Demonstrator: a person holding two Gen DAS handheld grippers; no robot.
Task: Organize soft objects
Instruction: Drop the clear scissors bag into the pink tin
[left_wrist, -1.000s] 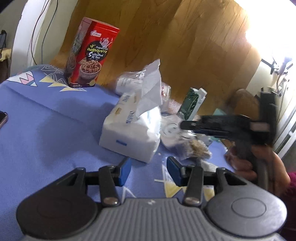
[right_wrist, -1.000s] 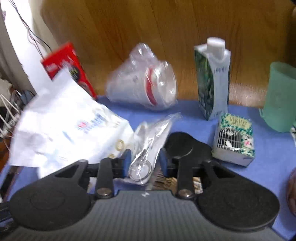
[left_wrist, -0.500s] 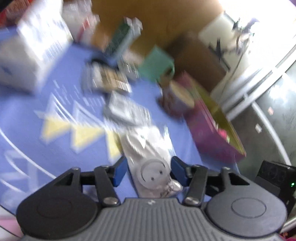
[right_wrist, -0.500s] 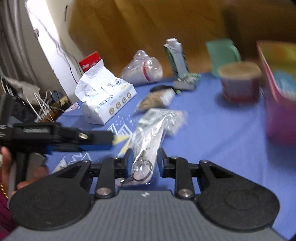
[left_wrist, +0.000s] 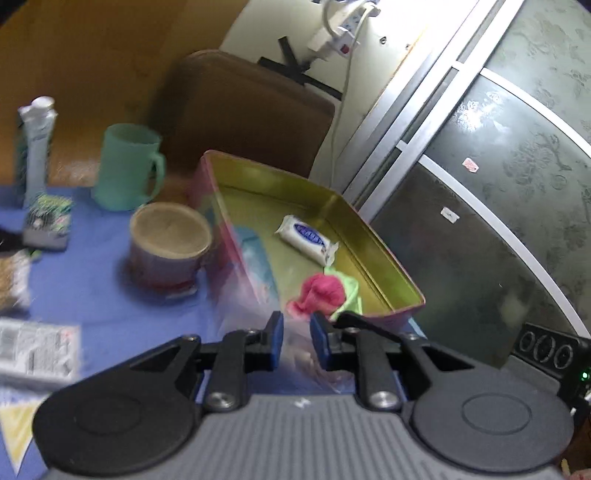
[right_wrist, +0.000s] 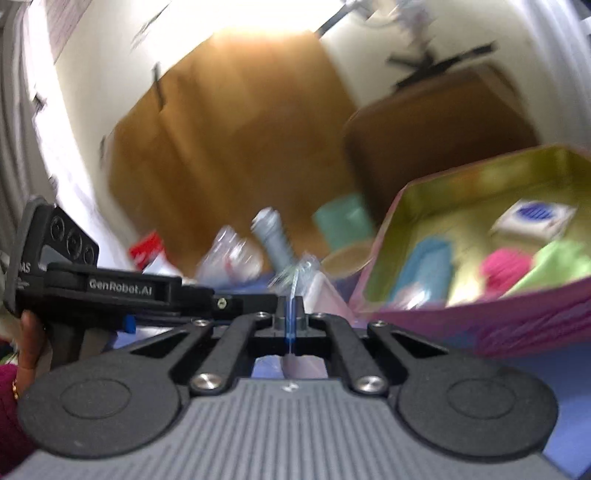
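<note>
A clear plastic bag (left_wrist: 306, 363) hangs blurred between the blue pads of my left gripper (left_wrist: 297, 338), whose jaws are closing on it. Just beyond stands a pink tin (left_wrist: 384, 258) with a gold inside. It holds a white wrapped packet (left_wrist: 306, 238), a pink cloth (left_wrist: 321, 291), a green cloth (left_wrist: 349, 295) and a light blue pack (left_wrist: 255, 247). My right gripper (right_wrist: 291, 314) is beside the tin's pink wall (right_wrist: 480, 325), its jaws closing flat on the bag's thin edge (right_wrist: 299, 269). A hand (right_wrist: 33, 332) holds the left tool at the left of that view.
On the blue tablecloth (left_wrist: 92, 295) stand a green mug (left_wrist: 125, 170), a brown-lidded tub (left_wrist: 168, 243), a tall carton (left_wrist: 35, 144) and a small patterned box (left_wrist: 48, 221). A flat printed packet (left_wrist: 37, 350) lies near the left. A brown chair (left_wrist: 240, 110) and a glass cabinet door (left_wrist: 480, 221) stand behind the tin.
Both grippers swung right, from the tissue pack to the pink tin. Their jaws, open around the clear bag before, have closed on it, and the bag has left the table.
</note>
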